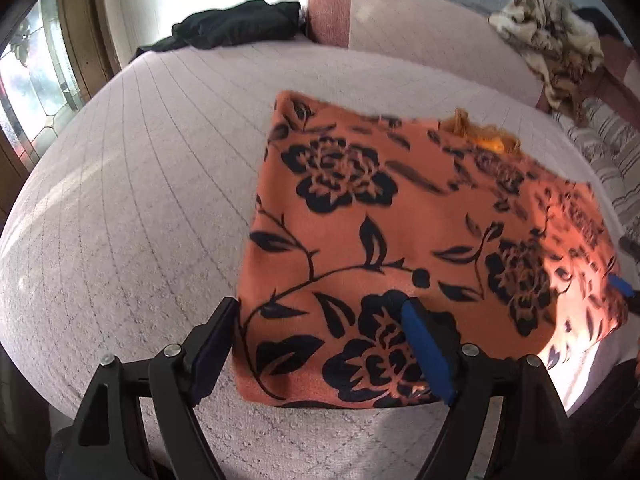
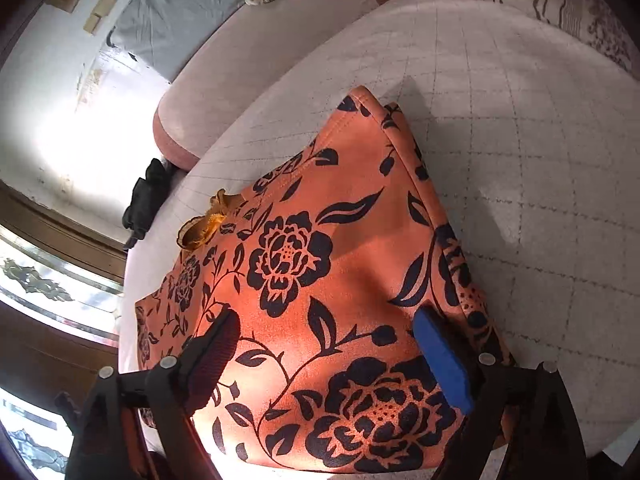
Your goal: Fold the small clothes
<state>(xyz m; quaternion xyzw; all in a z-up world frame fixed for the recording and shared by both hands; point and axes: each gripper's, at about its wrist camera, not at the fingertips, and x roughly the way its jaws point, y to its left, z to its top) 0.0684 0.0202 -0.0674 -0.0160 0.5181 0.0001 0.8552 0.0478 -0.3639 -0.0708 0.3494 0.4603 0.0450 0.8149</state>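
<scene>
An orange garment with black flowers (image 1: 400, 216) lies folded into a flat rectangle on the pale quilted bed (image 1: 140, 184). A yellow-orange frill (image 1: 484, 136) pokes out at its far edge. My left gripper (image 1: 320, 312) stands open over the garment's near left corner, its left finger beside the cloth edge and its blue pad (image 1: 426, 356) above the print. In the right wrist view the same garment (image 2: 340, 280) fills the middle, and my right gripper (image 2: 326, 320) stands open above its near part. Neither gripper's pads press on the cloth. The right gripper's blue tip (image 1: 622, 286) shows at the garment's right edge.
A black garment (image 1: 240, 26) lies at the bed's far left corner. A pink bolster (image 1: 400, 20) runs along the far side with a crumpled beige patterned cloth (image 1: 552, 40) on it. Striped pillows (image 1: 600, 148) sit at the right. A glass-panelled door (image 1: 32, 80) stands left of the bed.
</scene>
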